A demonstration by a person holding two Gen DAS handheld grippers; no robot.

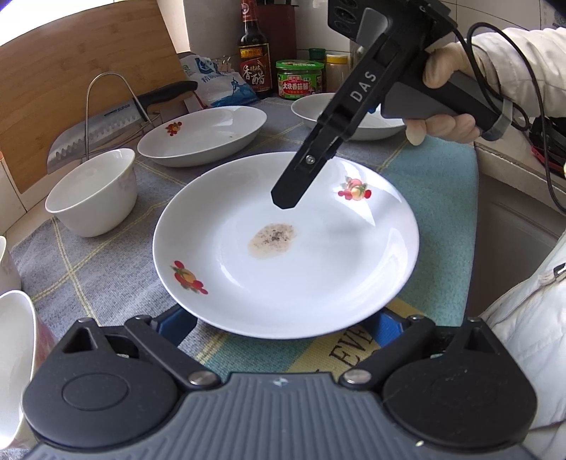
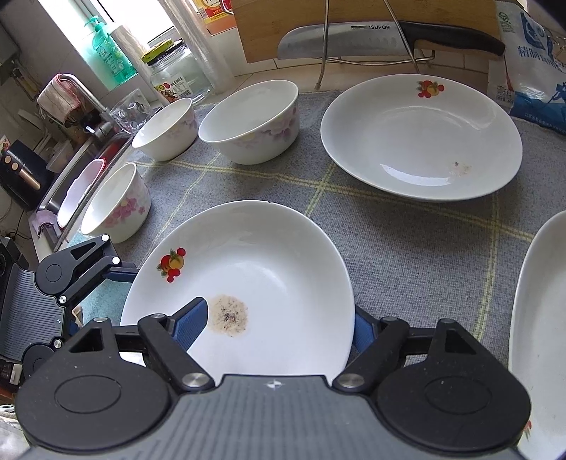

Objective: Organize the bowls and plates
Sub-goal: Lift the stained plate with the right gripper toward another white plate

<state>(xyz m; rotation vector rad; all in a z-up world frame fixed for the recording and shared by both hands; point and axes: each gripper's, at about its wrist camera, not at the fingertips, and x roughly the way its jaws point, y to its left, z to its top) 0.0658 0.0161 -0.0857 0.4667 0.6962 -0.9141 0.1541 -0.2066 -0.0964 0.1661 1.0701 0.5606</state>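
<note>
Plate (image 1: 283, 283) with a brown spot in the middle and small red fruit pictures, flat on the grey checked cloth (image 1: 88, 269), close in front of both cameras.

Left gripper (image 1: 279, 331) at the plate's near rim, jaws wide apart, one blue finger (image 1: 177, 327) on each side, tips hidden under the plate's edge. Cannot tell whether touching the plate or not.

Right gripper (image 1: 287, 200) reaching down over the plate from the far right, held by a hand (image 1: 445, 99). Jaws wide apart here too, with the plate's rim in between: one blue finger (image 2: 192, 323) above the inside of the plate, just beside the brown spot, the other out past the rim. Not pinched on anything.

Farther out on the cloth, three white bowls with pink flowers: first bowl (image 2: 113, 208) near the left edge, second bowl (image 2: 164, 129) and third bowl (image 2: 251, 120) side by side behind it. Second plate (image 2: 421, 141) far to the right, with a tiny spot inside. Third plate (image 2: 537, 318) at the right edge, only partly in view.

Farthest back, a big knife (image 2: 353, 39) on a wire rack, in front of a wooden board (image 2: 353, 14). Also a dark sauce bottle (image 1: 253, 60) and a green-lidded jar (image 1: 300, 79) by the wall.
</note>
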